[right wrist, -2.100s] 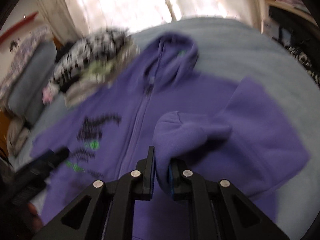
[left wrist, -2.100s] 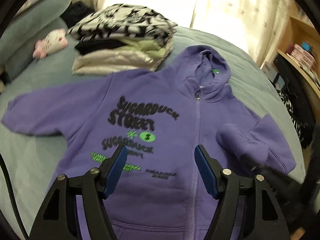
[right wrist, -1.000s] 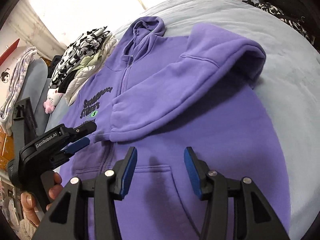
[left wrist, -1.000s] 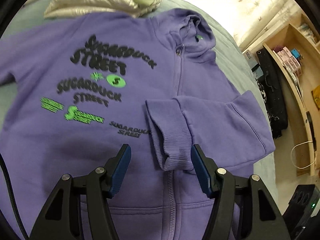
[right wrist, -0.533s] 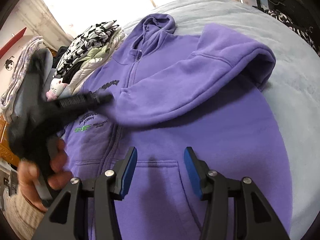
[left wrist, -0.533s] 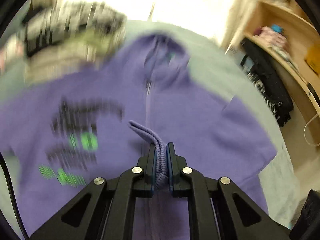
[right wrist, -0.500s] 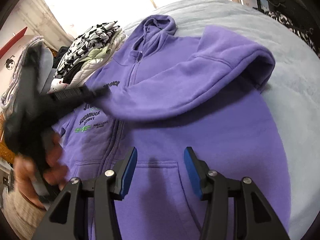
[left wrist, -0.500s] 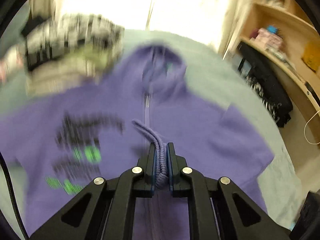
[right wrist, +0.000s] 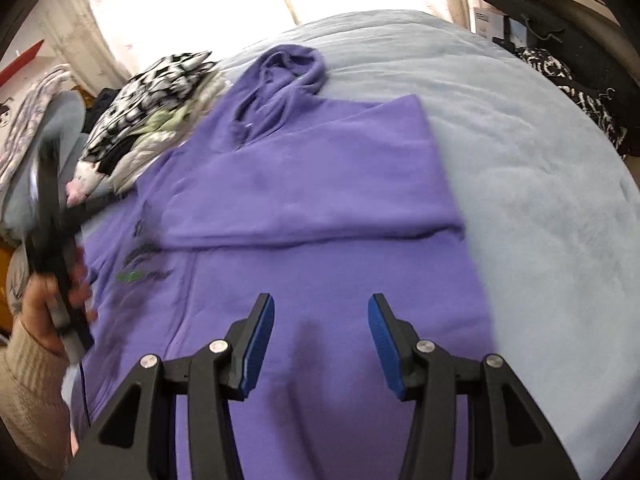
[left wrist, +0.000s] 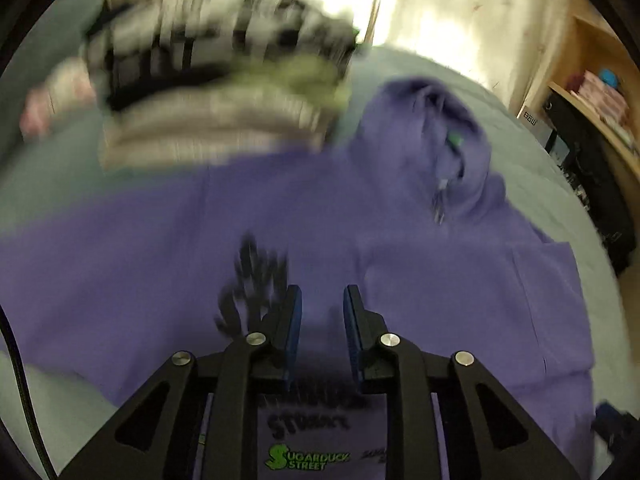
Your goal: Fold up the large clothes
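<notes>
Left gripper just released sleeve, jaws now narrowly apart, empty. Right gripper wide, empty. Purple hoodie mid-bed; one sleeve folded across chest, other next.

Clothes stack, bed, shelf

Bright curtained window, wooden shelves
</notes>
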A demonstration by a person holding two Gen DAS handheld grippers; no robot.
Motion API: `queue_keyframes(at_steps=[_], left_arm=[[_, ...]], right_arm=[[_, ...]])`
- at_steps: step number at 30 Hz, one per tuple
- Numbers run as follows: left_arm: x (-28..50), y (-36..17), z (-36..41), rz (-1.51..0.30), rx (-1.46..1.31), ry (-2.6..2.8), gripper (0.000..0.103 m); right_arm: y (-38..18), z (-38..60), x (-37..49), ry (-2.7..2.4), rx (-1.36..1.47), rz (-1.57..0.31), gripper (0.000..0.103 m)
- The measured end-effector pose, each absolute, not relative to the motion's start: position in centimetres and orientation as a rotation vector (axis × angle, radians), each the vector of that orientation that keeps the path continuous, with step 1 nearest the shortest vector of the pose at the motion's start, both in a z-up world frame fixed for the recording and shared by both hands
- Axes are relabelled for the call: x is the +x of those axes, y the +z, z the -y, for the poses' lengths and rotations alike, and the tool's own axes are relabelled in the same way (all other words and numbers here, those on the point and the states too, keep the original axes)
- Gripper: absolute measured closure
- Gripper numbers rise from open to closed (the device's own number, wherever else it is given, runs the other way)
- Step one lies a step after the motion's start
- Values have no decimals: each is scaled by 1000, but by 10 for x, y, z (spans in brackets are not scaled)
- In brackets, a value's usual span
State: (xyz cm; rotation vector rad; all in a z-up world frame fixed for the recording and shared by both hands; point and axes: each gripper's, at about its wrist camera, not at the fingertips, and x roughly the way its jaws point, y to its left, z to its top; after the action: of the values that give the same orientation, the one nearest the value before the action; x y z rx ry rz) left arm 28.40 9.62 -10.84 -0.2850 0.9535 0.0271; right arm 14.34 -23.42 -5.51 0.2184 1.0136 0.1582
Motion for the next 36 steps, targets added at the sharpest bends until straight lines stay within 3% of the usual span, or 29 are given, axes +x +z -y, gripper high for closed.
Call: queue_keyframes(at_steps=[1,5,11,15,17,19,20,21,22,28,32,36], left_arm=[[282,-115,-103,-959,-321,18,82],[286,-124,-123,-927,-454,35,57],[316,-135,-113,-998,-371,28,52],[330,-140,-94,-1019,-275,66,40],[335,-139,-86,-1016,-233,78,40],[341,-138,-79,-1002,-211,59,51],[341,-136,-77,-999,-203,49,72],[343,-134,-75,-1001,-197,34,80],[345,-129,-70,-989,-187,25,82],[351,-130,-49,-953,-57,49,80],[352,-137,-53,-963,-75,71,73],[338,-119,-69,-947,-124,90,72]], right_arm=[[-53,241,151,146,218,-1011,53],[-39,270,189,97,217,-977,34],[-49,309,266,49,288,-1004,34],[-78,321,317,20,306,-1043,34],[-90,325,331,18,339,-1065,34],[-103,328,345,20,380,-1085,35],[-108,329,349,25,397,-1092,44],[-111,329,351,25,404,-1093,57],[-111,328,352,42,393,-1086,87],[-89,333,332,-31,283,-929,90],[-106,347,332,-65,317,-1018,70],[-77,348,303,-75,327,-980,69]])
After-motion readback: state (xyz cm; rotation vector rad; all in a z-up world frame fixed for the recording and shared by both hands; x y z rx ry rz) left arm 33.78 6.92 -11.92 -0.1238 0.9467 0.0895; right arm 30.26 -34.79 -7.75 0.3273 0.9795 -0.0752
